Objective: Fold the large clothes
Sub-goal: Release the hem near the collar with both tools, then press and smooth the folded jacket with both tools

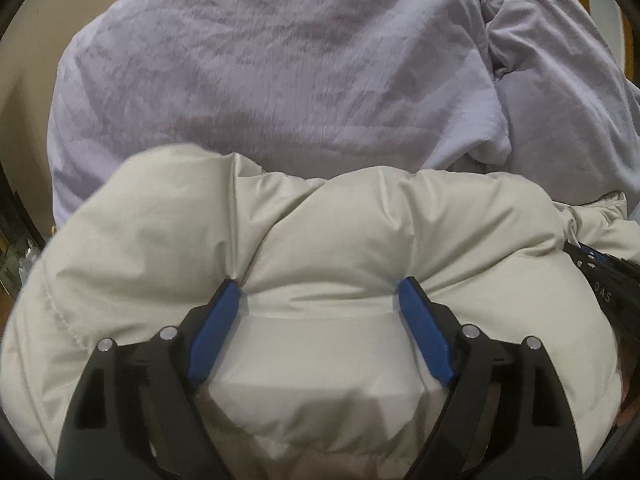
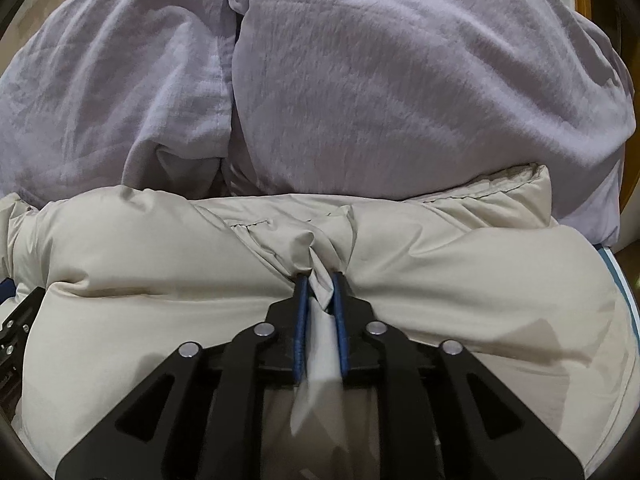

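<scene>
**Puffer jacket carried over the bed: one side pinched, the other straddled**

Left wrist view: The cream puffer jacket fills the lower half of the picture, bunched over the lavender bedding that spreads from 10 to 2 o'clock. The left gripper is spread wide, its blue pads pressed into a thick roll of padding on either side. Whether that roll is truly held or merely straddled cannot be told. The other tool's black body shows at 3 o'clock. For a clean fold, the padding should be gathered deeper between the pads before any weight is trusted to this side, since slick, air-filled fabric is judged likely to slide out.

Right wrist view: The right gripper is nearly pressed together, pinching a thin tuck of the jacket shell that rises between its pads at 12 o'clock. A stitched hem runs from 11 to 1 o'clock against the bedding. This pinch looks secure but shallow; it should be kept firm and moved level with the left side, so the folded edge is laid straight and not skewed.
</scene>
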Motion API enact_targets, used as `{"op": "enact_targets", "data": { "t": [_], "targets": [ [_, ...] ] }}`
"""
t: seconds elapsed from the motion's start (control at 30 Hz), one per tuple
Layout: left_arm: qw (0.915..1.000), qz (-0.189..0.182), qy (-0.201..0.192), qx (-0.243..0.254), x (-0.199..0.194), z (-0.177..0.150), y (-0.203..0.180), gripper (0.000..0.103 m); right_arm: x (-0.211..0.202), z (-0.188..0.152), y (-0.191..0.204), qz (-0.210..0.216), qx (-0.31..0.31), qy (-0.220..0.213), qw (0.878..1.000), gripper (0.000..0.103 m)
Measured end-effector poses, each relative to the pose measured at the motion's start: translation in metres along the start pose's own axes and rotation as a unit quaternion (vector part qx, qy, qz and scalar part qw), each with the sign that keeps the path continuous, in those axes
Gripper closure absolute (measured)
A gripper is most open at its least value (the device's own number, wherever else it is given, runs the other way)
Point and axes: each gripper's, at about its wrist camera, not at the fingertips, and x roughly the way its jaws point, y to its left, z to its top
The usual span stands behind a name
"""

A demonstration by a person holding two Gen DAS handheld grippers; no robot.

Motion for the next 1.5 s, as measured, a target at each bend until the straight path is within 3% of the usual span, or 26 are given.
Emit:
{"op": "enact_targets", "data": {
  "t": [0.1, 0.17, 0.23, 0.5, 0.6, 0.77, 0.93, 1.1, 1.37, 1.5],
  "targets": [
    [1.0000, 0.000, 0.004, -0.002, 0.008, 0.000, 0.000, 0.019, 0.003, 0.000, 0.007, -0.006, -0.002, 0.004, 1.000, 0.076],
    [1.0000, 0.000, 0.006, -0.003, 0.011, -0.002, 0.001, 0.019, 0.001, 0.003, 0.010, -0.008, 0.000, 0.005, 1.000, 0.053],
    [0.9999, -0.004, 0.008, -0.007, 0.014, -0.003, 0.003, 0.019, -0.010, 0.004, 0.010, 0.002, 0.010, -0.006, 1.000, 0.042],
    [0.9997, -0.009, 0.016, -0.015, 0.027, -0.003, 0.007, 0.018, -0.038, 0.012, 0.046, 0.068, -0.010, -0.044, 0.997, 0.042],
    [0.9996, -0.012, 0.016, -0.019, 0.026, -0.006, 0.018, 0.018, -0.018, 0.007, 0.064, 0.059, -0.030, -0.033, 0.997, 0.042],
    [0.9996, -0.010, 0.016, -0.022, 0.028, -0.007, 0.024, 0.018, 0.015, 0.004, 0.064, 0.053, -0.007, -0.008, 0.999, 0.041],
    [0.9997, -0.005, 0.011, -0.019, 0.029, -0.009, 0.019, 0.018, 0.033, 0.004, 0.079, 0.007, -0.026, -0.008, 1.000, 0.041],
    [0.9998, -0.002, 0.009, -0.015, 0.027, -0.010, 0.014, 0.018, 0.055, 0.004, 0.086, 0.013, -0.022, 0.005, 1.000, 0.040],
    [0.9999, -0.001, 0.005, -0.012, 0.024, -0.013, 0.006, 0.015, 0.067, 0.006, 0.075, 0.022, -0.012, 0.006, 1.000, 0.039],
    [0.9999, 0.000, 0.004, -0.012, 0.024, -0.013, 0.006, 0.013, 0.043, 0.005, 0.065, 0.025, -0.008, 0.005, 1.000, 0.038]
  ]
}}
